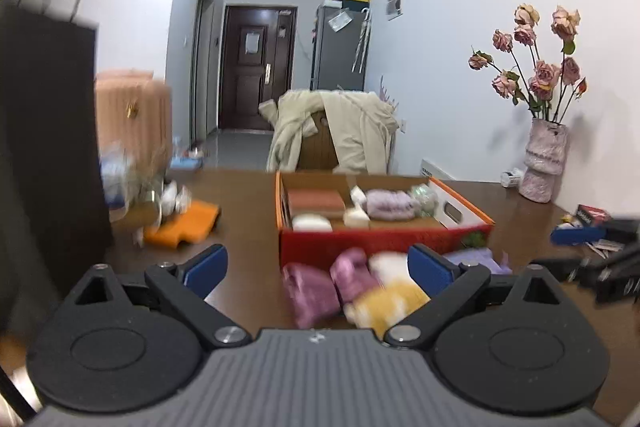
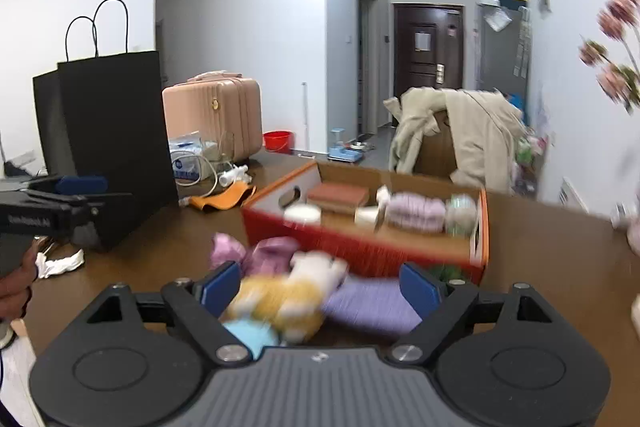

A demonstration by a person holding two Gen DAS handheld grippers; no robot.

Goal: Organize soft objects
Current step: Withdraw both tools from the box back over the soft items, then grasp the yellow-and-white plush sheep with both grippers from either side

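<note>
Blurred white lettering runs along the left gripper (image 2: 76, 193) body in the right wrist view; no text reads clearly anywhere

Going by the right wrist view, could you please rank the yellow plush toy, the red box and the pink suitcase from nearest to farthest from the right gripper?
1. Yellow plush toy: between the open jaws of the right gripper.
2. Red box: just beyond, on the table.
3. Pink suitcase: far left, behind the table.

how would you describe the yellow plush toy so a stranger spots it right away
Find the orange-red cardboard box on the brown wooden table. In the soft pile before its front wall lies the yellow-and-white plush toy, the only yellow piece among pink and purple ones.
</note>
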